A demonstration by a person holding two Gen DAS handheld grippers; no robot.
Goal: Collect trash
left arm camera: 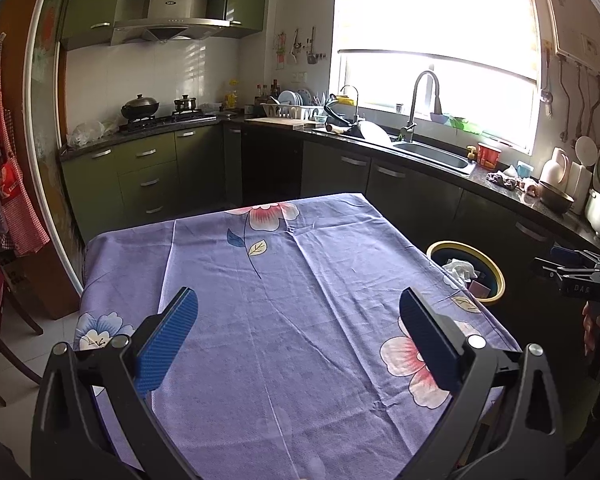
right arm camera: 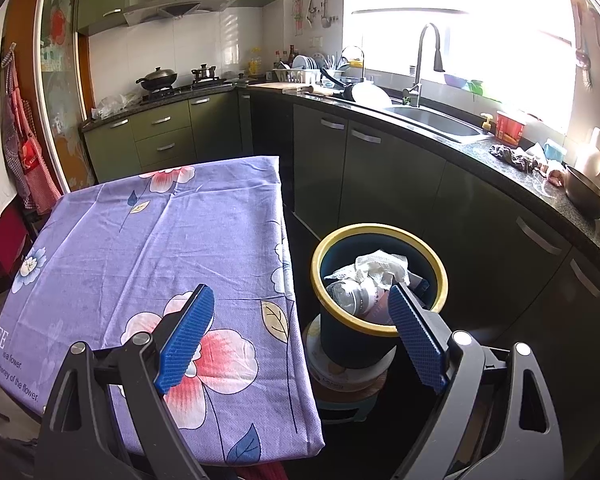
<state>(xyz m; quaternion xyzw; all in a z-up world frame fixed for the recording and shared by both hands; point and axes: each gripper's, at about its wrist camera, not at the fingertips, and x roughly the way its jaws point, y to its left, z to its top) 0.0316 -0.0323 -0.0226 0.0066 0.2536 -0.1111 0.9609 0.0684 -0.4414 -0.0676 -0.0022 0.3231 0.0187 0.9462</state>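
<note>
The left hand-held gripper [left arm camera: 298, 336] hangs over the table [left arm camera: 260, 280], which carries a purple cloth with flowers. Its two blue pads stand wide apart and nothing is between them; under them is only bare cloth.

The right hand-held gripper [right arm camera: 302, 332] is at the right edge of the table, pointing down toward the trash bin [right arm camera: 380, 330]. Its pads are also wide apart and hold nothing. The left pad is seen over the cloth, the right pad is seen in front of the near rim of the bin; whether it touches the rim cannot be told.

The bin is dark with a yellow rim and stands just beside the table, on a round white container placed on a low stool. Inside the bin lies the trash: a crumpled white paper [right arm camera: 382, 266] on top, and under it a crushed whitish bottle [right arm camera: 350, 294] and some packaging.

From the left wrist view the bin [left arm camera: 496, 280] shows past the right side of the table, and part of the right gripper with some fingers of the person [left arm camera: 590, 326] shows at the right border
</note>
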